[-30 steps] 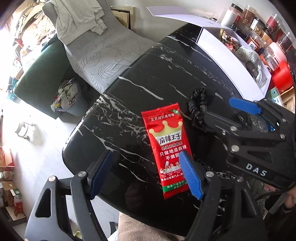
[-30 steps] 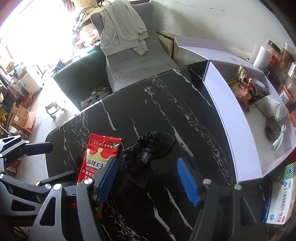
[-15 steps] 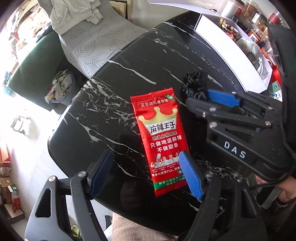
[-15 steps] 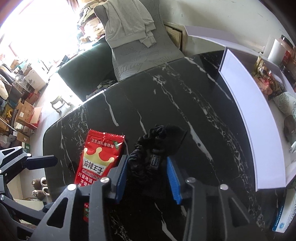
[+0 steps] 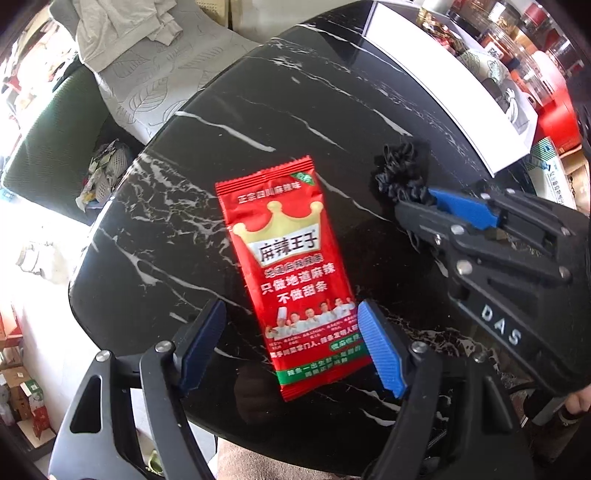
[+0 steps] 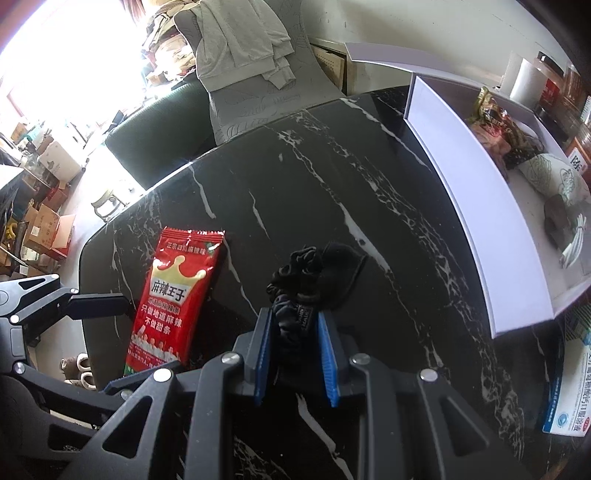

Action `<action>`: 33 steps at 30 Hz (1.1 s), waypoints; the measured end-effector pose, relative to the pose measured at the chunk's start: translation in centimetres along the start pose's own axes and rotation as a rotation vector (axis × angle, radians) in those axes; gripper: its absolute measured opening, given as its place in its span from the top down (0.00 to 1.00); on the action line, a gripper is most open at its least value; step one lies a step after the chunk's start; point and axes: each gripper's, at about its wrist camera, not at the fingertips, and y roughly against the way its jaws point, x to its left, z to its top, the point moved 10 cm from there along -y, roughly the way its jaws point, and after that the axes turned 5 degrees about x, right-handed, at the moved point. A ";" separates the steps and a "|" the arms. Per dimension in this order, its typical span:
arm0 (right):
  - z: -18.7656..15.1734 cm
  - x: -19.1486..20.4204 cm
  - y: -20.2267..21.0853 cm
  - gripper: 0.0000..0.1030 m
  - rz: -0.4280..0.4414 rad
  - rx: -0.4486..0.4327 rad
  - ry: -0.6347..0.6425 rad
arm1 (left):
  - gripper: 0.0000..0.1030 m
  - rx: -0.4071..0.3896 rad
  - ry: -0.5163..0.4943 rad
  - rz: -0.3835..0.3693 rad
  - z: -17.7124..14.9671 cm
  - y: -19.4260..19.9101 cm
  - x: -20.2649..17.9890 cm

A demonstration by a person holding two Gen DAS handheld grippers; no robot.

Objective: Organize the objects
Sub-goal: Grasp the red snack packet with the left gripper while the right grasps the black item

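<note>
A red snack packet (image 5: 291,273) lies flat on the black marble table (image 5: 277,110). My left gripper (image 5: 291,332) points down over the packet's near end, open, its blue pads (image 5: 376,347) standing on either side of the packet and apart from it. To the right, a black scrunchie (image 6: 314,269) lies on the table, and my right gripper (image 6: 295,325) is shut on its near part. In the left wrist view the scrunchie (image 5: 402,173) sticks out beyond the right gripper (image 5: 421,199). The right wrist view shows the packet (image 6: 173,291) with the left gripper (image 6: 118,343) around its near end.
An open white box (image 6: 480,221) with several items inside stands along the table's right side. A blue-and-white medicine carton (image 6: 569,402) lies near its front corner. Jars (image 5: 517,33) line the far right. A chair with a grey cover (image 6: 251,92) stands beyond the table's far edge.
The right gripper's jaws came together on the scrunchie. The left gripper sank closer to the packet, which now looms larger between its pads.
</note>
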 end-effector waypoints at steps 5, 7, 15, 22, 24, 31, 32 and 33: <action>-1.3 -0.3 0.3 0.77 -0.022 0.018 -0.032 | 0.27 -0.014 -0.047 0.048 0.5 -0.4 -0.4; -1.8 -0.5 0.4 0.77 -0.030 0.025 -0.050 | 0.40 -0.047 -0.081 0.025 0.7 -0.1 -0.7; -3.7 -1.2 0.9 0.77 -0.056 0.047 -0.155 | 0.44 -0.035 -0.285 -0.024 1.7 0.2 -0.4; -4.9 -0.9 1.2 0.77 -0.081 0.045 -0.223 | 0.43 -0.018 -0.338 -0.042 3.4 0.5 1.6; -5.1 -0.8 1.2 0.76 -0.088 0.037 -0.246 | 0.41 -0.017 -0.352 -0.037 3.4 0.5 2.0; -4.6 0.1 0.8 0.53 -0.143 0.017 -0.262 | 0.29 -0.039 -0.387 0.035 4.5 -0.5 1.2; -4.5 0.2 0.8 0.53 -0.161 0.041 -0.245 | 0.29 -0.042 -0.383 0.036 4.7 -0.5 1.1; -4.5 0.1 0.7 0.53 -0.166 0.039 -0.253 | 0.29 -0.045 -0.383 0.035 4.9 -0.6 1.0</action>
